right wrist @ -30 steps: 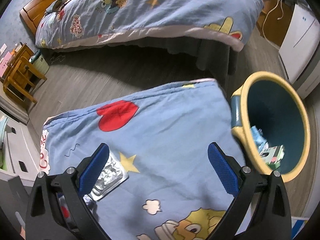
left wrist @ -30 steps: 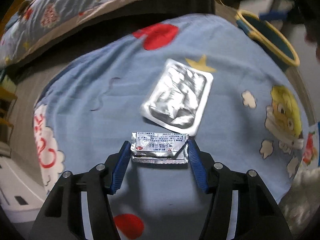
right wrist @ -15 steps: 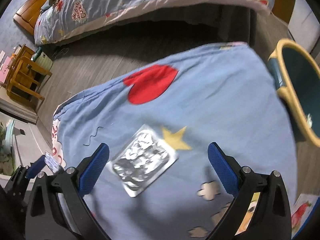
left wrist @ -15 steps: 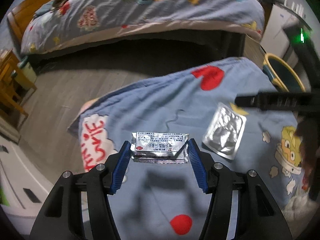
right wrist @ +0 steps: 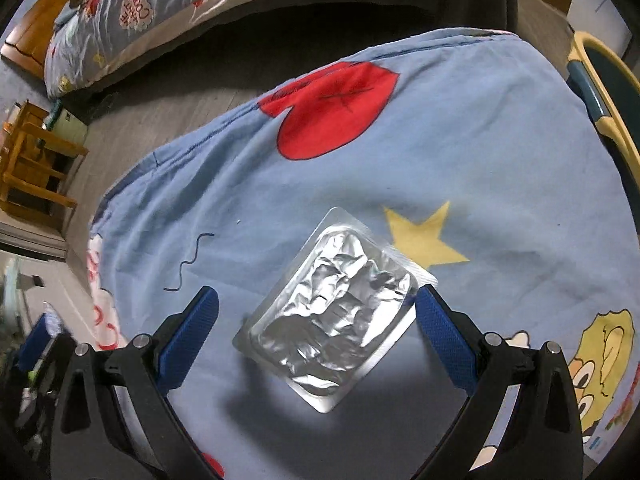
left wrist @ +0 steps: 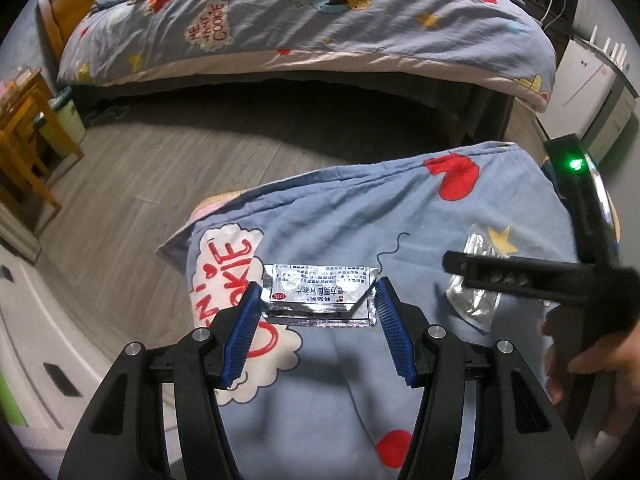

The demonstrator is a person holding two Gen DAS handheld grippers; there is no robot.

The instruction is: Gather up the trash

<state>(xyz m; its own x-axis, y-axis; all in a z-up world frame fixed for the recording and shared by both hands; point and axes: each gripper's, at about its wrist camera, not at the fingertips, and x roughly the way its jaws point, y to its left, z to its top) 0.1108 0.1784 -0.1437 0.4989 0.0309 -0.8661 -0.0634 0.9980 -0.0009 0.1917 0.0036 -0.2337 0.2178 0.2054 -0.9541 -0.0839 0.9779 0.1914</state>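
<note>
My left gripper [left wrist: 318, 300] is shut on a silver foil sachet [left wrist: 320, 286] with printed text, held above the blue cartoon blanket [left wrist: 340, 208]. A crumpled silver blister pack [right wrist: 336, 308] lies flat on the blanket [right wrist: 480, 140] beside a yellow star. My right gripper [right wrist: 316, 300] hangs low over it, open wide, with the pack between its blue pads. The right pad sits right at the pack's corner. In the left wrist view, one of the right gripper's fingers [left wrist: 500, 270] crosses in front of the blister pack [left wrist: 476, 304], with a hand [left wrist: 580, 360] behind it.
A yellow-rimmed teal bin [right wrist: 600, 92] stands past the blanket's right edge. Across the wood floor [left wrist: 140, 184] is a bed with a blue quilt [left wrist: 320, 20]. Wooden furniture [left wrist: 24, 140] stands at the left and a white cabinet [left wrist: 580, 80] at the right.
My left gripper has lifted and moved left with the sachet. The right gripper has swung away from the bin and come down over the blister pack.
</note>
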